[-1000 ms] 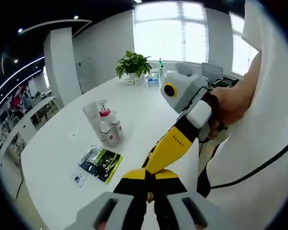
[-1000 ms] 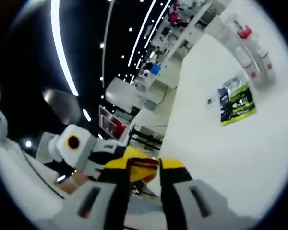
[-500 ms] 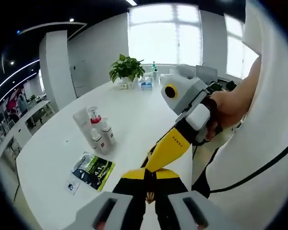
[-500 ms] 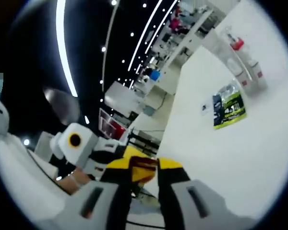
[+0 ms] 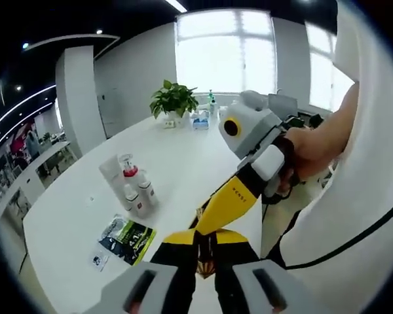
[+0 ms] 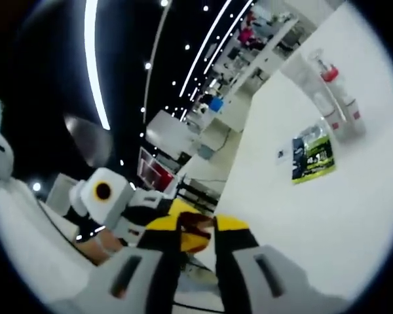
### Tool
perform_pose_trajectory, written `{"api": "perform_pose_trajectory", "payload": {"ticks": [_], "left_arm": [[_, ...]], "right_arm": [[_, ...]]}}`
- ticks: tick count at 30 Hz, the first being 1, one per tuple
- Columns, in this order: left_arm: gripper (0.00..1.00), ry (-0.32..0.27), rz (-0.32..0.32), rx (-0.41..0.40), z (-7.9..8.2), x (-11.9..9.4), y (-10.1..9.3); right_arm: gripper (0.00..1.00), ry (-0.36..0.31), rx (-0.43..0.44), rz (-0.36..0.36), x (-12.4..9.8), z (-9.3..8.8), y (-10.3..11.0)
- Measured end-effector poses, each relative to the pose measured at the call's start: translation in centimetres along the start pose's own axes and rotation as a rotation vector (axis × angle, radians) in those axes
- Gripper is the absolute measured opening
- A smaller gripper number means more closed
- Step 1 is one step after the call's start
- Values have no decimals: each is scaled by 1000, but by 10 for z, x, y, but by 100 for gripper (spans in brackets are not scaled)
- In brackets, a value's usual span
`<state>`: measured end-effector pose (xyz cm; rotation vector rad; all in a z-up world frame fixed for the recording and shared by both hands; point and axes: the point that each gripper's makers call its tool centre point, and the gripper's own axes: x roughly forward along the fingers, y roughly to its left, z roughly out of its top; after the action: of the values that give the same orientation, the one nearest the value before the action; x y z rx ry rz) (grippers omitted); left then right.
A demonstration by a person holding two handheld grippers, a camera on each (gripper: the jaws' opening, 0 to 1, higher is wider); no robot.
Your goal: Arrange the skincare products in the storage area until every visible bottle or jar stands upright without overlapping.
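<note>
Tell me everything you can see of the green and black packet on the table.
The green and black packet is a flat, glossy-looking sachet, dark with a bright green band and pale print too small to read. It lies flat on the white table, just in front of the standing cluster of bottles, apart from them. A small white card lies beside it. Neither gripper touches it.

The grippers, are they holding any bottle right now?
No. The left gripper and right gripper hold nothing; their jaws sit closed together, far from the bottles on the table.
</note>
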<state>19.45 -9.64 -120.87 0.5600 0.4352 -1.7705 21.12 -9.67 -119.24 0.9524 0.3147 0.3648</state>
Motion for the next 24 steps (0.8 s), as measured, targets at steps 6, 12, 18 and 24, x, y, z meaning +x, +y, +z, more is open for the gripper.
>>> {"api": "perform_pose_trajectory", "payload": {"ticks": [6,12,18,24], "left_arm": [[8,5,-29,23,3,3,1],[11,-7,-24,15,7,3,4],[16,-23,-1,-10,7,-1,13],[22,-25,34,0,-3,-13,22]], "right_arm": [[17,-25,8,0,-3,3,-3],[16,-26,8,12,0,12,-5],[16,-17,17,26,10,18,-5],[13,19,22,51,27,15,-4]]}}
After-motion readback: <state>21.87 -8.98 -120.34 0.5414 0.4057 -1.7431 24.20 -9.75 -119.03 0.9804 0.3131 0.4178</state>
